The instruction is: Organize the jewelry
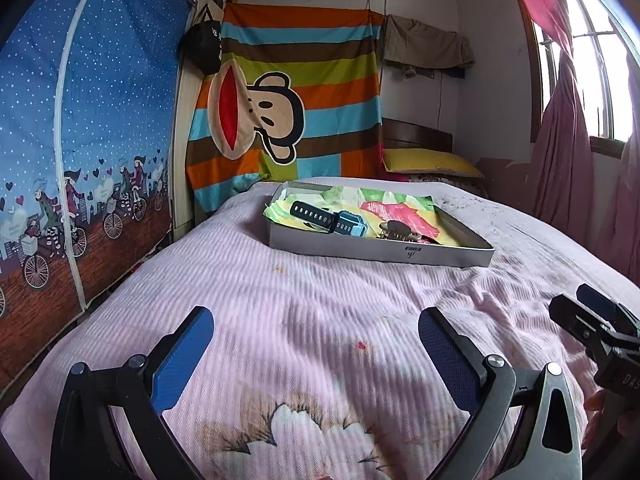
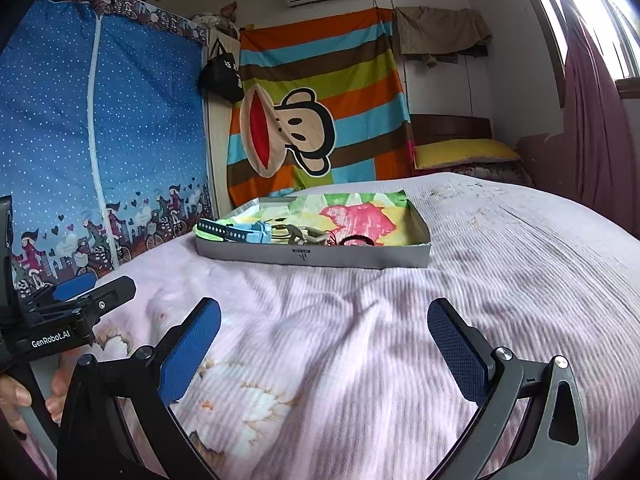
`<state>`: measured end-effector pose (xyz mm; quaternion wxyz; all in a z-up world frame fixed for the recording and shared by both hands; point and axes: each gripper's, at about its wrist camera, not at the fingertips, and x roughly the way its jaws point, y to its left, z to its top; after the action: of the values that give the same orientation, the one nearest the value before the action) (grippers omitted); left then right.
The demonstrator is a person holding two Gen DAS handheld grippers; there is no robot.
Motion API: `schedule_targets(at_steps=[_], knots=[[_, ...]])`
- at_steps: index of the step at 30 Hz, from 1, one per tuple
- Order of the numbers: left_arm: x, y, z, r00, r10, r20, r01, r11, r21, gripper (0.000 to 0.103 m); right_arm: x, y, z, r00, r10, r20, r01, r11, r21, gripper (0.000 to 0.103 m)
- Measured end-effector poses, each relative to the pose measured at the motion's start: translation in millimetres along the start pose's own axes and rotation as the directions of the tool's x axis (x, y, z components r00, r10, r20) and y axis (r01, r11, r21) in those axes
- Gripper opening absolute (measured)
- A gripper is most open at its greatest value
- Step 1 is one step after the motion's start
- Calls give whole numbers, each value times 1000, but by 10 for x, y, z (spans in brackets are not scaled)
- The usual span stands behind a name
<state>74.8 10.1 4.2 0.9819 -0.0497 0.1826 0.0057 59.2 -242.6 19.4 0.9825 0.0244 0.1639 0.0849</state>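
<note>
Left wrist view: the left tool (image 1: 316, 344) is held spread wide and empty above the bed (image 1: 320, 288), apparently in readiness. One grey box (image 1: 380, 250) lies well ahead of it, lined with coloured cloth, presumably to keep pieces together. One watch (image 1: 328, 218) and one brown hair claw (image 1: 398, 230) are counted inside.

Right wrist view: the right tool (image 2: 324, 340) is likewise spread and empty. One black hair tie (image 2: 357, 240) is added; the tangled pieces beside it cannot be counted.

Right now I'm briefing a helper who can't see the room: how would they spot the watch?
Find the pink bedspread, then the shallow grey tray lined with bright painted paper lying on it. The watch lies at the tray's left end: a dark strap with a row of holes and a light blue body, unlike the brown hair claw beside it.
</note>
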Motion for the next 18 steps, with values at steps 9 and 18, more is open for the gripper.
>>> schedule_targets(at_steps=[9, 18], knots=[[-7, -59, -20, 1000, -2, 4, 2, 1000, 31, 103, 24, -27, -12, 1000, -7, -7, 7, 1000, 9, 102], [-8, -70, -17, 1000, -3, 4, 3, 1000, 31, 103, 33, -32, -25, 1000, -8, -11, 8, 1000, 9, 102]])
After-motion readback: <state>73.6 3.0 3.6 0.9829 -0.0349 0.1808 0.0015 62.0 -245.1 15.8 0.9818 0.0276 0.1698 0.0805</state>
